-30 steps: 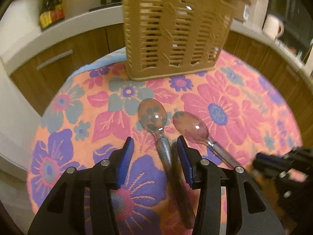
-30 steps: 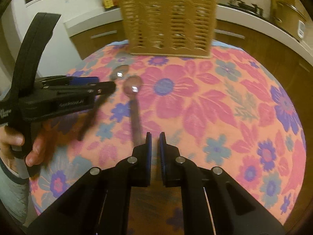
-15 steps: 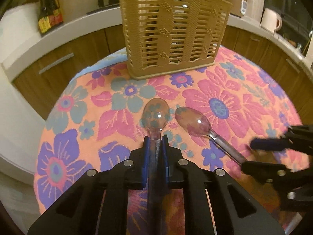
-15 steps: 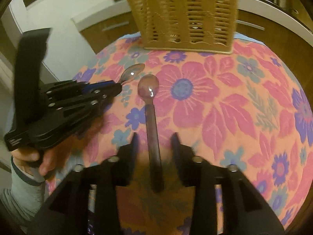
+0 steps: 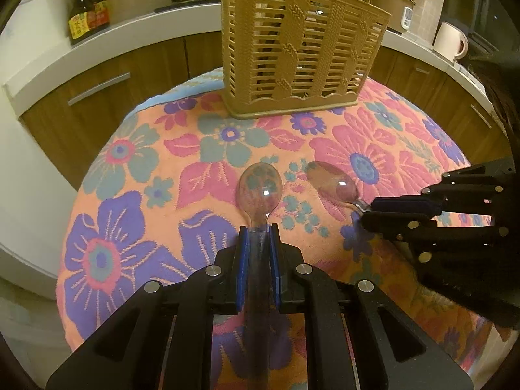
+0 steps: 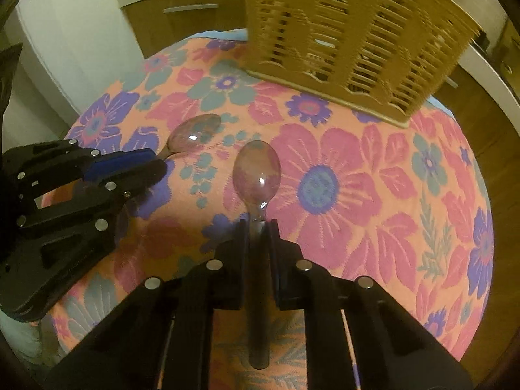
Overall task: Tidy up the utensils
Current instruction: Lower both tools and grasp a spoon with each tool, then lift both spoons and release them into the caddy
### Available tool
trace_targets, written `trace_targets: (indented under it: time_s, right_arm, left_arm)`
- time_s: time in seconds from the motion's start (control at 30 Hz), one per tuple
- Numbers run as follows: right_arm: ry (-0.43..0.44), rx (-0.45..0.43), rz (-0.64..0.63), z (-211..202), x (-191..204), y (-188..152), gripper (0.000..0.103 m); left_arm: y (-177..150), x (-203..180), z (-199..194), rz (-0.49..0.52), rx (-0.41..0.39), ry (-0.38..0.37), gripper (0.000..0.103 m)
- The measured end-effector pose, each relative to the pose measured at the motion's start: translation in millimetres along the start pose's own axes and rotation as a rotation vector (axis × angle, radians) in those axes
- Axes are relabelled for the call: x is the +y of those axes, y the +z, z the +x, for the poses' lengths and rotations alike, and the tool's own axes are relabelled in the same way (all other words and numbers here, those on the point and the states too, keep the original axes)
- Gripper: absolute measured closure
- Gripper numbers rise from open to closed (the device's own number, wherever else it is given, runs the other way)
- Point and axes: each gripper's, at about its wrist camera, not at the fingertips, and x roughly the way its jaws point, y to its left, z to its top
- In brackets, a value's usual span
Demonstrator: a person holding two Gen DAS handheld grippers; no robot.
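Two clear plastic spoons lie on a round table with a floral cloth [image 5: 130,195]. My left gripper [image 5: 258,230] is shut on the handle of the left spoon [image 5: 259,191], bowl pointing away. My right gripper [image 6: 258,226] is shut on the handle of the right spoon [image 6: 256,172]. That right spoon [image 5: 331,182] and the right gripper [image 5: 367,216] show in the left wrist view; the left spoon [image 6: 195,133] and left gripper [image 6: 159,164] show in the right wrist view. A tan slotted utensil basket [image 5: 299,48] stands at the table's far edge [image 6: 357,32].
Behind the table runs a white counter [image 5: 130,39] over wooden cabinets. Sauce bottles [image 5: 87,6] stand on it at the left, a white mug [image 5: 450,40] and a cooker [image 5: 396,3] at the right. A white appliance [image 5: 19,169] flanks the table's left.
My left gripper closed on the left spoon's handle. My right gripper opened, moved over the right spoon's handle, and closed on it.
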Motion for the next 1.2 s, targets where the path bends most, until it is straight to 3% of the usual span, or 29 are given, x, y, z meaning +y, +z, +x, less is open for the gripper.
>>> trace_targets:
  time_s: [0.3, 0.43, 0.6, 0.77, 0.87, 0.9, 1.07, 1.2]
  right_arm:
    - [0.01, 0.026, 0.149, -16.1, -58.2, -32.8, 0.093]
    - [0.018, 0.036, 0.149, -17.1, -61.2, -36.9, 0.093]
    - [0.019, 0.072, 0.141, -13.3, -57.3, -32.4, 0.093]
    - [0.025, 0.141, 0.109, -8.1, -55.3, -20.6, 0.092]
    - [0.034, 0.16, 0.11, -6.1, -55.5, -16.6, 0.093]
    - [0.034, 0.16, 0.108, -5.8, -55.5, -15.8, 0.093]
    - [0.056, 0.098, 0.096, -10.2, -51.9, -18.4, 0.093]
    - [0.109, 0.028, 0.094, -29.1, -54.2, -21.7, 0.093]
  left_arm:
    - [-0.2, -19.0, 2.9, 0.068, 0.012, 0.012, 0.092]
    - [-0.4, -27.7, 2.6, 0.109, 0.016, 0.022, 0.091]
    - [5.3, -30.0, 4.4, 0.14, 0.056, 0.023, 0.074]
    - [11.1, -36.5, 10.3, 0.182, 0.112, 0.05, 0.075]
    - [11.9, -39.2, 11.4, 0.193, 0.122, 0.048, 0.083]
    - [11.7, -40.8, 11.2, 0.199, 0.12, 0.054, 0.093]
    - [13.2, -38.1, 5.6, 0.166, 0.082, 0.051, 0.093]
    - [23.5, -26.2, -24.8, 0.108, -0.031, -0.009, 0.093]
